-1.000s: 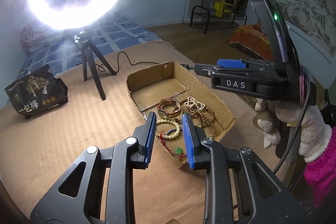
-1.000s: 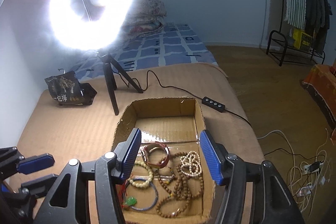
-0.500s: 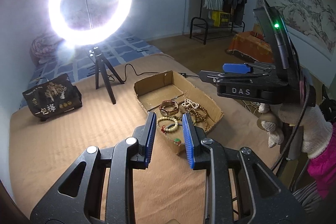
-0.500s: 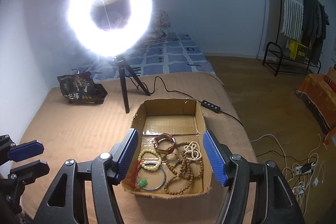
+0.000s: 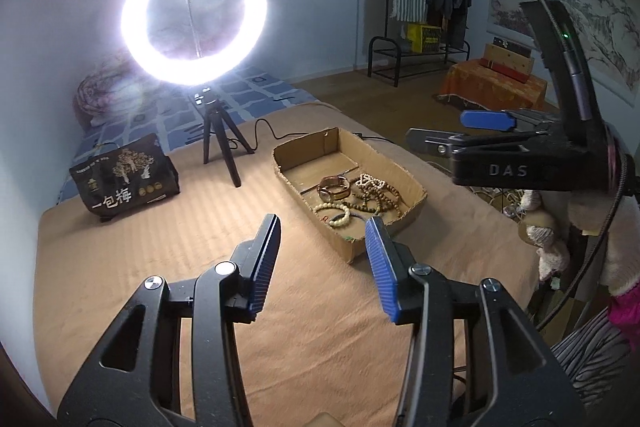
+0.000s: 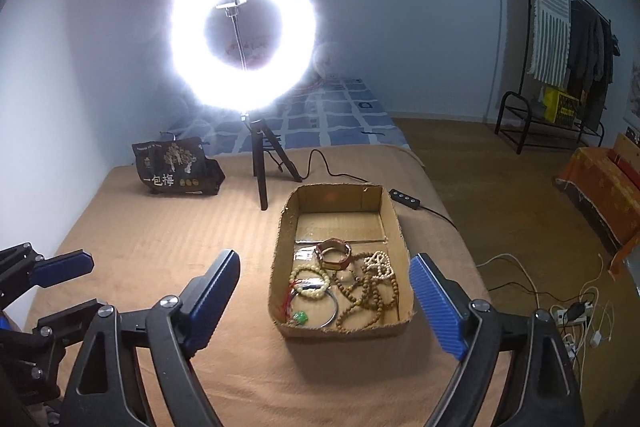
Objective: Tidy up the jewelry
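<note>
A shallow cardboard box lies on the tan bed cover and holds the jewelry. Inside are a brown strap bracelet, a pale bead bracelet, a white bead knot, long brown wooden beads, a thin silver bangle and a green pendant. The same box appears in the left wrist view. My left gripper hangs short of the box, jaws opening, nothing between them. My right gripper hovers before the box, jaws opening wide and empty.
A lit ring light on a small tripod stands behind the box, its cable and controller trailing right. A black printed bag sits at the back left. The bed's right edge drops to a floor with loose wires.
Both grippers have drawn back and upward from the box, which now looks smaller and farther. Both pairs of jaws stand wider than before, the right one most.
</note>
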Demonstrator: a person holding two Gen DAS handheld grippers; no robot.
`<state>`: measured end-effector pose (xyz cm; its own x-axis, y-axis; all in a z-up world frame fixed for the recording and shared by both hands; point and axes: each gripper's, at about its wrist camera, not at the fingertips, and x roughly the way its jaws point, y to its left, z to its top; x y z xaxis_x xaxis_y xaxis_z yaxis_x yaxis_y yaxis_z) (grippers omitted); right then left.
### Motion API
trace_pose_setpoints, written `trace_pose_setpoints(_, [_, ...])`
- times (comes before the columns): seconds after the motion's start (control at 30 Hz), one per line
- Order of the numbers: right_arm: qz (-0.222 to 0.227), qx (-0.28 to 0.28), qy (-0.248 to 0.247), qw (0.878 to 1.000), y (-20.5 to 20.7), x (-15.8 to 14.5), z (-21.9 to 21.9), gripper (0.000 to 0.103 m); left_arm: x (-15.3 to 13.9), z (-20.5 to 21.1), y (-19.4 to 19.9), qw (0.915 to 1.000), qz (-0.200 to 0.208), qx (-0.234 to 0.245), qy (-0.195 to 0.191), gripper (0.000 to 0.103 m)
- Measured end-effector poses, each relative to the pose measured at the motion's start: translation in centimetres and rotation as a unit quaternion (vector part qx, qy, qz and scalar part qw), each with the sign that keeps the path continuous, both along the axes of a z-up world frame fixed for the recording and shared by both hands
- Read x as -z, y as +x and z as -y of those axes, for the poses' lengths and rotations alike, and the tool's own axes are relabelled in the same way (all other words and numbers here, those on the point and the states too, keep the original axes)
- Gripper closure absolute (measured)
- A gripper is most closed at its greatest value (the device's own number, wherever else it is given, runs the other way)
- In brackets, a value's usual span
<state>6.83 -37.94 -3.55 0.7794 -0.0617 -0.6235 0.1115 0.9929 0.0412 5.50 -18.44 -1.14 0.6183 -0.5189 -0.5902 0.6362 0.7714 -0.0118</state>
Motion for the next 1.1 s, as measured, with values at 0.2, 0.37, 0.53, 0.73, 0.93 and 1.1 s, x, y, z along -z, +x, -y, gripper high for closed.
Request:
trace_pose_setpoints(0.2, [0.018, 0.030, -0.012, 0.999, -1.7, -0.3, -0.5, 0.000, -0.1, -1.3, -0.9, 0.9999, 0.008, -0.013, -0.008, 0.025])
trace_pose_setpoints(0.37, [0.028, 0.044, -0.013, 0.999, -2.5, -0.3, -0.9, 0.000, -0.1, -1.7, -1.3, 0.9996, 0.020, -0.022, -0.004, 0.010])
trace_pose_setpoints(0.53, [0.031, 0.042, -0.030, 0.998, -2.5, -0.2, -1.5, 0.000, 0.0, -1.7, -1.1, 0.9986, 0.028, -0.042, 0.014, 0.006])
trace_pose_setpoints(0.73, [0.036, 0.044, -0.032, 0.998, -2.4, 0.0, -1.7, 0.000, 0.6, -1.7, -0.7, 0.9982, 0.015, -0.052, 0.025, 0.005])
trace_pose_setpoints(0.93, [0.040, 0.048, -0.030, 0.998, -2.3, 0.1, -1.6, 0.000, 0.7, -1.7, -0.4, 0.9975, 0.007, -0.063, 0.031, 0.005])
trace_pose_setpoints(1.1, [0.039, 0.050, -0.031, 0.997, -2.3, 0.2, -1.5, 0.000, 0.7, -1.8, -0.4, 0.9974, 0.005, -0.065, 0.030, 0.005])
